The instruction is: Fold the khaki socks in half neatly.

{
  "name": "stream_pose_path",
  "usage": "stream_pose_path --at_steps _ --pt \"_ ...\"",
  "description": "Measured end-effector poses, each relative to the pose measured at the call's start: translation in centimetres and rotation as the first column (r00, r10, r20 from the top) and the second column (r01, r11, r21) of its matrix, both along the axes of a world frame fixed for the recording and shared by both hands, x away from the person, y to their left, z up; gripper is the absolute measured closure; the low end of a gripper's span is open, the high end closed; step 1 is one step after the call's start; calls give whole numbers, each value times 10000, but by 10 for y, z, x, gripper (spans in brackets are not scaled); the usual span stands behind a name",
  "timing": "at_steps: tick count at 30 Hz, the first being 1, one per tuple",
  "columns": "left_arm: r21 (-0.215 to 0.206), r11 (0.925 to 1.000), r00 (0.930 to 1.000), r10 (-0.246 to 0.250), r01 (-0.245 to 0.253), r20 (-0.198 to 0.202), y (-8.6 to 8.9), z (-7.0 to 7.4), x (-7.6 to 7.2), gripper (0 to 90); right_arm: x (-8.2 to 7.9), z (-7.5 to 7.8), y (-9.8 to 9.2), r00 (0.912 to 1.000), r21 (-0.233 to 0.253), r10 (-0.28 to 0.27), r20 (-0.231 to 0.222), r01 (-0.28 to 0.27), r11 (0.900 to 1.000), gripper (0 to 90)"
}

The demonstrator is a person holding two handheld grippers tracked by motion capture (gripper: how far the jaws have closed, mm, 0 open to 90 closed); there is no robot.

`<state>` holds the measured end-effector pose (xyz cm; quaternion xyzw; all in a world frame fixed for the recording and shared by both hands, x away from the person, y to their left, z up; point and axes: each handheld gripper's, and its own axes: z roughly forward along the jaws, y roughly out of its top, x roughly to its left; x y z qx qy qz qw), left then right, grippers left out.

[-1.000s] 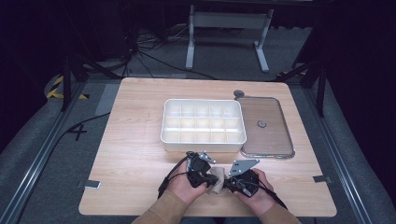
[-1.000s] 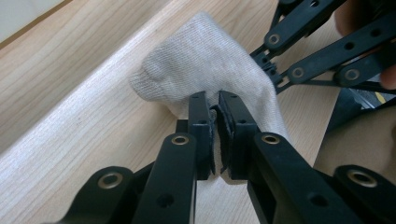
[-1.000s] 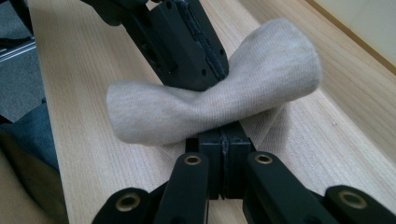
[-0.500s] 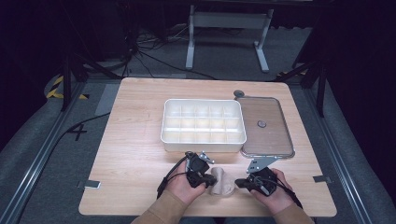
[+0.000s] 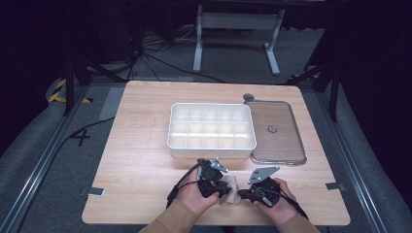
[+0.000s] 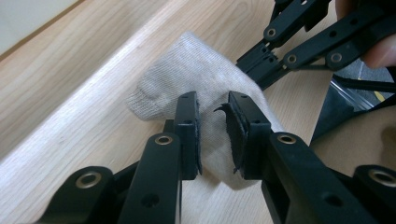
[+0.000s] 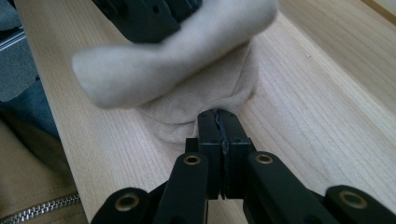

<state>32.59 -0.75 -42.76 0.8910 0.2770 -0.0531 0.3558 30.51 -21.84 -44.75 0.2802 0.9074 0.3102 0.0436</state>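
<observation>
High view: I've got both grippers down at the near edge of the table (image 5: 145,145), w/ a small beige sock (image 5: 230,190) bunched between them. Left gripper (image 5: 217,187) is at the sock's left side, right gripper (image 5: 244,193) at its right. The white compartment tray (image 5: 212,145) sits just beyond, clear lid (image 5: 277,131) flat beside it on the right.

Left gripper view: jaws are a bit apart w/ sock (image 6: 196,79) fabric running between the pads, so it looks lightly pinched, not fully clamped. Rest of the sock lies on the wood ahead. The right gripper (image 6: 261,65) pokes in from the top right, touching the sock's far edge.

Right gripper view: jaws pressed together, nipping the sock's (image 7: 187,79) lower edge right at the tips. Sock rises in front, the upper part folded over to the left, blurry. The left gripper (image 7: 144,14) is behind it at the top.
</observation>
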Motion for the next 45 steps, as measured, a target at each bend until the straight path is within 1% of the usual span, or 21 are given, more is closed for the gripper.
stream_pose_path --at_steps 3,7,9,12,16,17,19,21,24,25,26,28,31,32,35,38,40,41,43,44,45 --pt "15 9999 9999 -109 109 -6 -4 -2 -1 729 -1 0 2 10000 -1 -16 17 16 10000 894" --pt "387 9988 9996 -291 294 -62 -13 -9 -2 702 -1 -1 4 10000 13 47 -57 -47 10000 894" --pt "555 9982 9997 -226 232 -121 -15 -9 -2 698 -1 -1 4 9999 -35 44 -95 -45 10000 894" --pt "509 9986 9999 -167 166 5 -14 -10 -3 706 0 0 1 9999 -4 39 -97 -39 10000 889" --pt "411 9991 9999 -131 134 -71 -13 -10 -3 707 1 8 -5 9999 184 -159 37 158 9997 890" --pt "391 9991 9999 -149 152 -73 -12 -10 -3 706 1 17 -9 9993 449 -275 263 263 9986 889" --pt "315 9994 9999 -129 129 -18 -12 -11 -3 705 1 20 -11 9989 628 -314 358 291 9976 889" --pt "271 9995 9999 -146 144 67 -12 -11 -4 704 2 26 -12 9973 1035 -392 615 327 9941 890" --pt "277 9994 9998 -190 189 41 -11 -10 -4 703 4 27 -8 9970 1467 -434 641 336 9886 892" --pt "318 9993 9998 -201 200 5 -10 -10 -4 701 5 25 -3 9971 1403 -403 648 309 9896 893" --pt "183 9997 9998 -184 182 107 -10 -10 -5 694 7 21 0 9975 1329 -329 619 244 9908 893" --pt "244 9995 9998 -195 193 64 -9 -8 -5 679 7 20 2 9979 1282 -313 575 237 9915 892" --pt "80 9998 9990 -195 193 390 -4 -2 -10 652 7 15 6 9987 1216 -256 446 200 9924 891" --pt "-291 9993 9988 -223 236 431 -2 0 -14 661 7 15 5 9986 1215 -238 471 180 9924 891" --pt "-601 9963 9980 -613 621 154 0 4 -23 707 7 15 5 9987 1192 -251 440 197 9927 890" --pt "-33 9947 9946 -1028 1028 -147 -4 -1 -26 725 7 13 6 9986 1069 -251 466 200 9941 888" --pt "284 9934 9935 -1104 1112 -272 -8 -7 -25 733 7 13 6 9986 1063 -231 482 178 9942 886" --pt "248 9939 9936 -1069 1078 -363 -9 -10 -25 734 7 13 6 9986 1071 -226 479 174 9941 885" --pt "233 9935 9934 -1105 1112 -322 -11 -13 -25 742 7 13 6 9987 1080 -238 450 189 9940 883" --pt "383 9925 9929 -1145 1158 -330 -12 -12 -25 746 8 12 6 9988 1082 -266 406 221 9939 881" --pt "296 9933 9934 -1110 1118 -288 -12 -14 -25 754 8 12 5 9989 1096 -264 380 221 9937 878"
